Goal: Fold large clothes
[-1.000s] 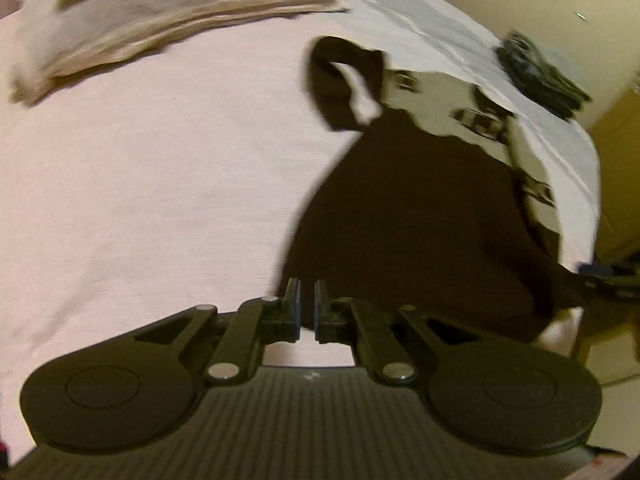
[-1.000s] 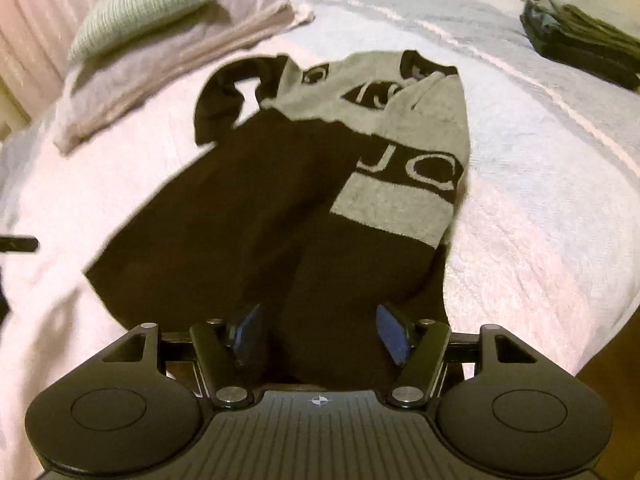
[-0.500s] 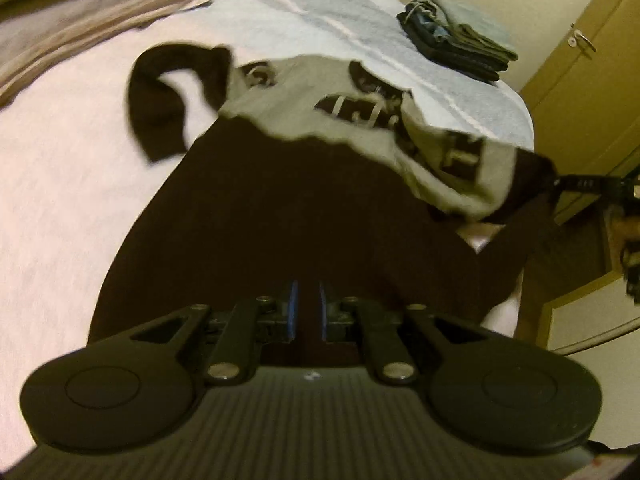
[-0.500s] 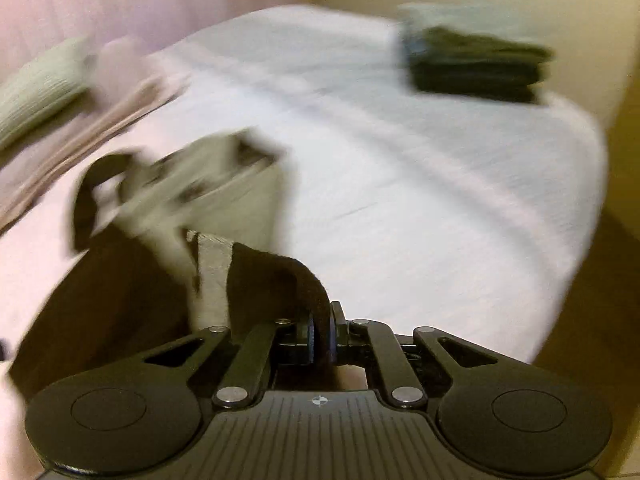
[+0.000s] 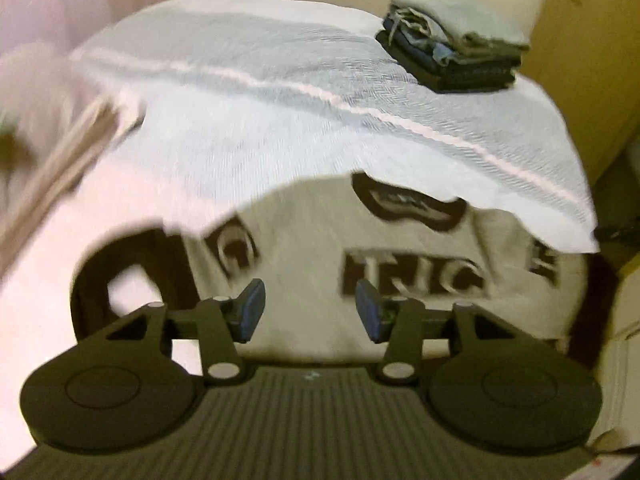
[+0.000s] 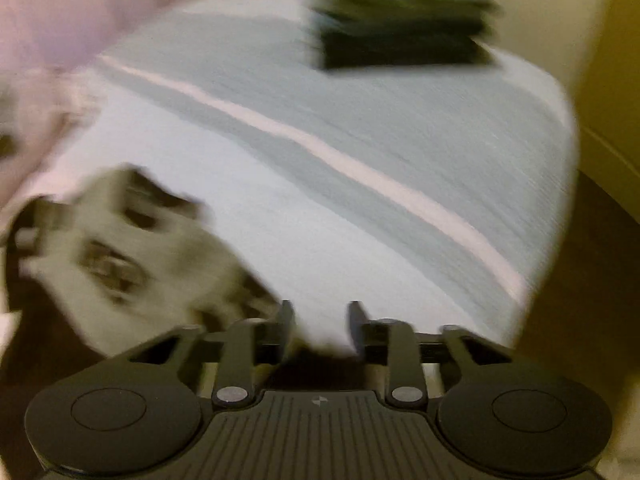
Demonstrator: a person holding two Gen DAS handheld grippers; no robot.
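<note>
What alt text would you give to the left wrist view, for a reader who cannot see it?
The open left gripper hangs above a grey and black sweater lying on a bed, nothing between its fingers. A stack of folded clothes sits at the bed's far corner.

a: the grey knit sweater with black sleeves [image 5: 304,280] is showing a pale grey panel with blocky black letters, and a black oval patch is sitting at its collar.

b: the woven bed cover [image 5: 280,120] is reading pale blue-white in a herringbone weave, with a grey band and a thin pink stripe running across it. nearer the left it is turning pink.

a: the stack of folded clothes [image 5: 456,56] is layering light grey-green over olive, denim blue and black.

b: the black plastic left gripper [image 5: 310,310] is wearing blue pads. the right gripper [image 6: 320,320] is looking all black, too blurred to tell more.
</note>
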